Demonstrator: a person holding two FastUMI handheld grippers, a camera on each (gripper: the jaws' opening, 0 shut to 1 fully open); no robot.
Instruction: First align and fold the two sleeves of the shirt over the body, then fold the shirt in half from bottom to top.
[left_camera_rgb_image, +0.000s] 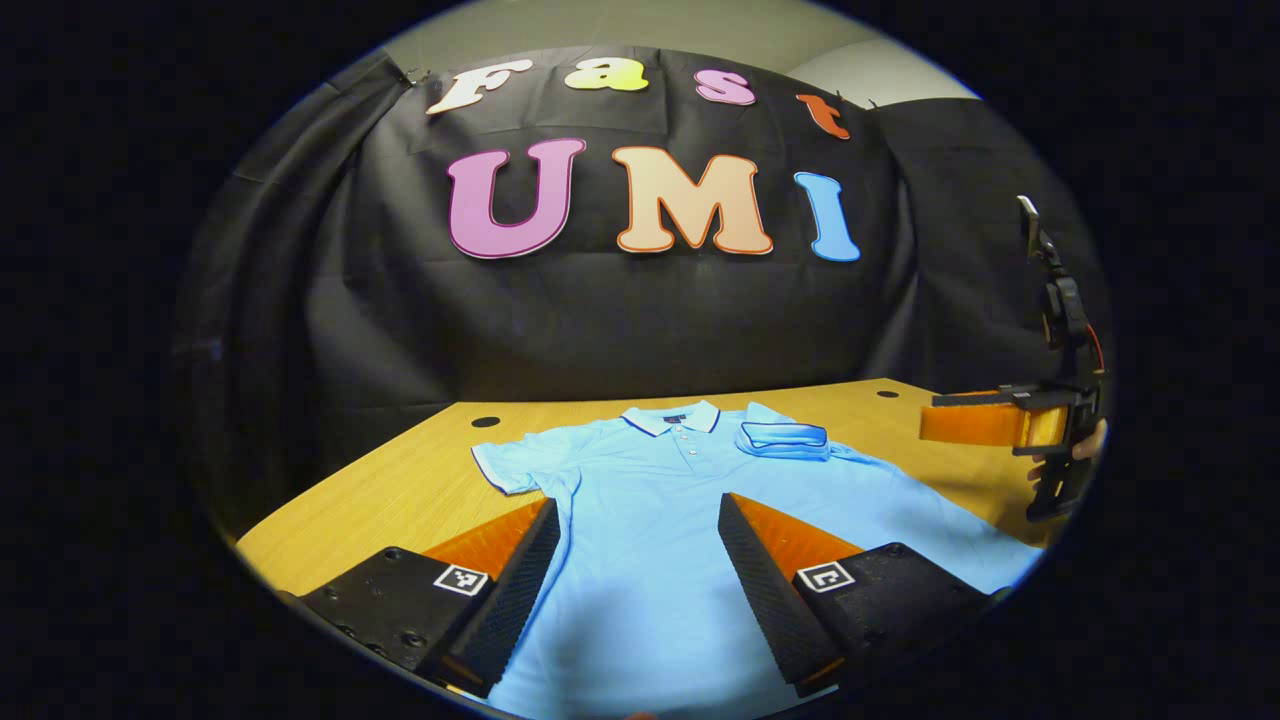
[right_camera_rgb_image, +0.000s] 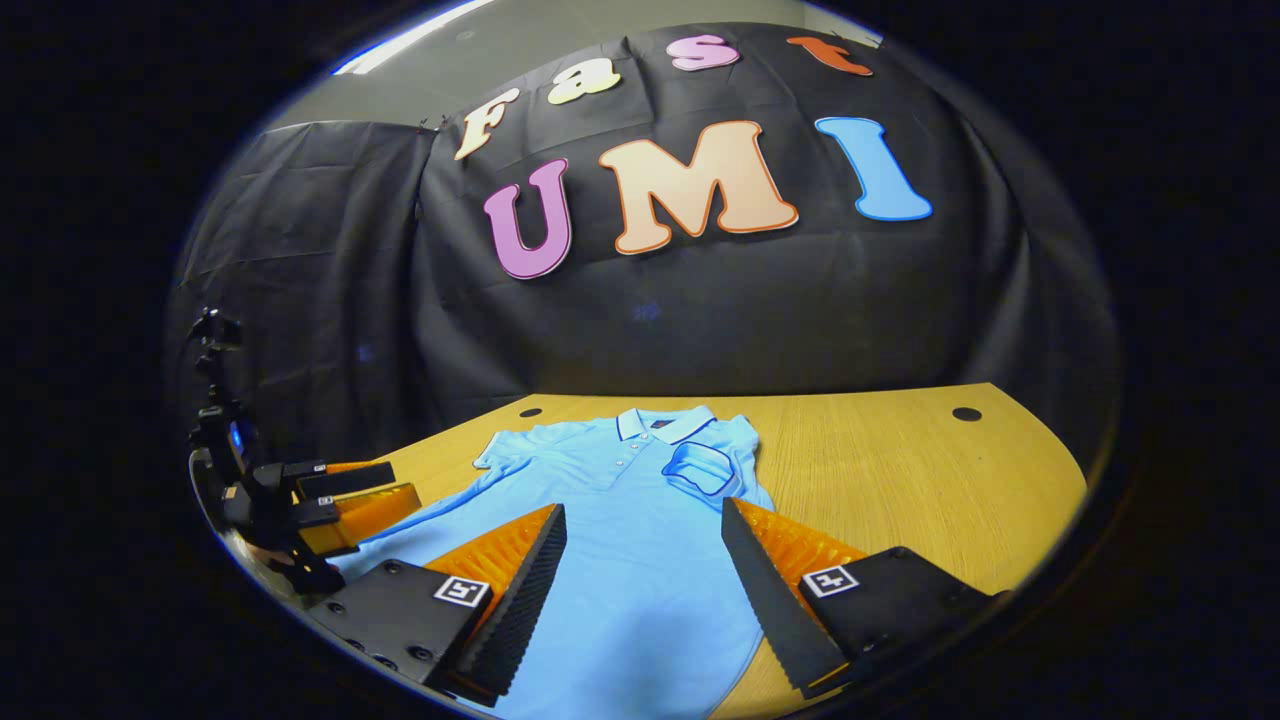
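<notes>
A light blue polo shirt (left_camera_rgb_image: 640, 520) lies flat on the wooden table, collar (left_camera_rgb_image: 672, 418) at the far end. One sleeve (left_camera_rgb_image: 785, 438) is folded onto the chest; the other sleeve (left_camera_rgb_image: 505, 465) lies spread out to the left. My left gripper (left_camera_rgb_image: 638, 505) hangs open above the shirt's lower body, nothing between its fingers. In the right gripper view the same shirt (right_camera_rgb_image: 620, 560) has its folded sleeve (right_camera_rgb_image: 700, 465) and its spread sleeve (right_camera_rgb_image: 500, 455). My right gripper (right_camera_rgb_image: 642, 508) is open above the shirt's lower right part.
The wooden table (right_camera_rgb_image: 900, 470) has bare surface to the right of the shirt, with cable holes (right_camera_rgb_image: 966, 413) near its far edge. A hand (left_camera_rgb_image: 1090, 440) holds the right gripper (left_camera_rgb_image: 985, 420) at the right edge. The left gripper (right_camera_rgb_image: 350, 495) hovers by the shirt's left side.
</notes>
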